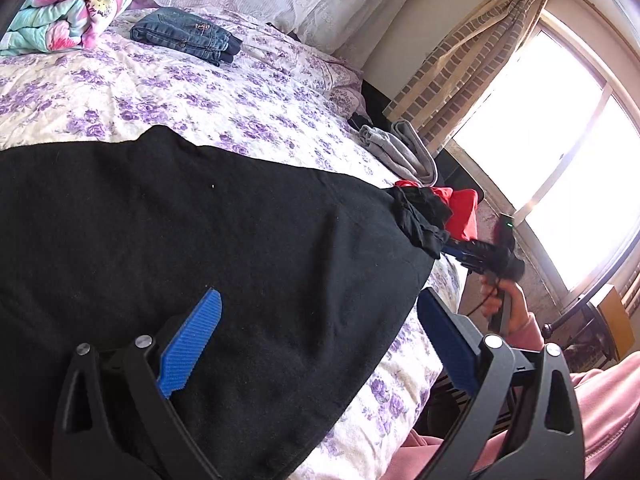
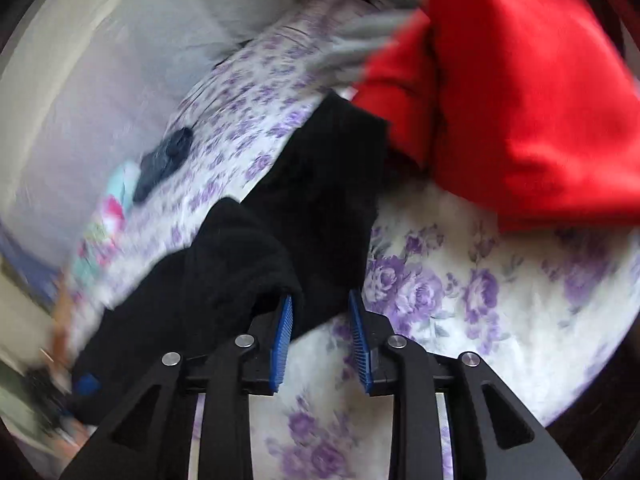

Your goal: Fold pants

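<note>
Black pants (image 1: 200, 220) lie spread over the flowered bed (image 1: 200, 96). My left gripper (image 1: 320, 294) stands wide open above them, one blue pad (image 1: 192, 344) over the cloth and the other past the pants' edge, holding nothing. At the far end of the pants, their bunched black end sits at the fingers of my right gripper (image 1: 444, 246). In the blurred right wrist view the right gripper (image 2: 320, 296) is partly open. A fold of the black pants (image 2: 320, 200) lies loose between its pads (image 2: 282, 340), which stand apart.
Folded jeans (image 1: 188, 36) and a rolled flowered quilt (image 1: 68, 12) lie at the head of the bed. A grey garment (image 1: 400, 148) and a red garment (image 1: 462, 212) sit near the bed's right edge by the window (image 1: 560, 140). A pink sleeve (image 1: 524, 328) shows low right.
</note>
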Motion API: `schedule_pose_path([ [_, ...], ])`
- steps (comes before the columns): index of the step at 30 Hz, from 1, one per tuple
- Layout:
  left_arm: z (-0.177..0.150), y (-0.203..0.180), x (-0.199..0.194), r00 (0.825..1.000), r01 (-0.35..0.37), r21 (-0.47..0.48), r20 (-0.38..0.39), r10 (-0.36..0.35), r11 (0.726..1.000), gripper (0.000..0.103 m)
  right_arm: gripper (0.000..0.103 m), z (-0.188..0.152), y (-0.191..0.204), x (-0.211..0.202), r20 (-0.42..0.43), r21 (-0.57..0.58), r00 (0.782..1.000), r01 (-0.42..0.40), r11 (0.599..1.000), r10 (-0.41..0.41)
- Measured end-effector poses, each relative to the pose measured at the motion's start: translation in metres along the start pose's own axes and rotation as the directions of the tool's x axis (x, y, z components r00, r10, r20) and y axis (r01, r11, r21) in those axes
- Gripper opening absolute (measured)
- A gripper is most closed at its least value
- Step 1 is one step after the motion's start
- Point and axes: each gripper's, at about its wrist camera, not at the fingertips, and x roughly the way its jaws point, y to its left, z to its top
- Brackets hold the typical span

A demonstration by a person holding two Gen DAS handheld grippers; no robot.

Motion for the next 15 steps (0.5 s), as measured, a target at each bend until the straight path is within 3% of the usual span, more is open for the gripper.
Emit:
schedule_pose_path([
  [3, 0.000, -0.001, 0.000, 1.000, -0.009, 0.005, 0.006, 0.009, 1.000, 0.096, 0.054, -0.012, 0.041, -0.024, 0.158, -0.264, 0.981, 0.151, 0.953, -0.112],
  [5, 0.000, -0.001, 0.000, 1.000, -0.011, 0.004, 0.007, 0.011, 1.000, 0.096, 0.055, -0.023, 0.075, -0.033, 0.237, -0.477, 0.966, 0.208, 0.854, -0.103],
  [6, 0.000, -0.001, 0.001, 1.000, -0.011, 0.005, 0.007, 0.011, 1.000, 0.096, 0.061, -0.031, 0.091, -0.033, 0.264, -0.570, 0.961, 0.229, 0.789, -0.088],
  [7, 0.000, -0.001, 0.001, 1.000, -0.013, 0.007, 0.005, 0.013, 1.000, 0.096, 0.063, -0.041, 0.107, -0.029, 0.281, -0.671, 0.957, 0.253, 0.697, -0.077],
  [8, 0.001, -0.002, 0.002, 1.000, -0.019, 0.010, 0.003, 0.018, 1.000, 0.096, 0.064, -0.050, 0.120, -0.024, 0.280, -0.739, 0.957, 0.267, 0.618, -0.079],
  [10, -0.001, -0.003, 0.003, 1.000, -0.030, 0.020, 0.002, 0.030, 0.999, 0.096, 0.064, -0.061, 0.136, -0.008, 0.238, -0.818, 0.968, 0.242, 0.521, -0.076],
  [12, -0.001, -0.004, 0.003, 0.999, -0.037, 0.024, 0.004, 0.037, 0.999, 0.096, 0.063, -0.060, 0.142, 0.008, 0.177, -0.843, 0.982, 0.183, 0.505, -0.061],
  [14, -0.001, -0.004, 0.002, 0.999, -0.037, 0.020, 0.007, 0.037, 0.999, 0.096, 0.061, -0.053, 0.143, 0.020, 0.158, -0.842, 0.983, 0.181, 0.509, -0.088],
  [15, -0.001, -0.003, 0.002, 0.999, -0.037, 0.017, 0.008, 0.037, 0.999, 0.096, 0.047, -0.049, 0.142, 0.025, 0.154, -0.836, 0.982, 0.187, 0.516, -0.106],
])
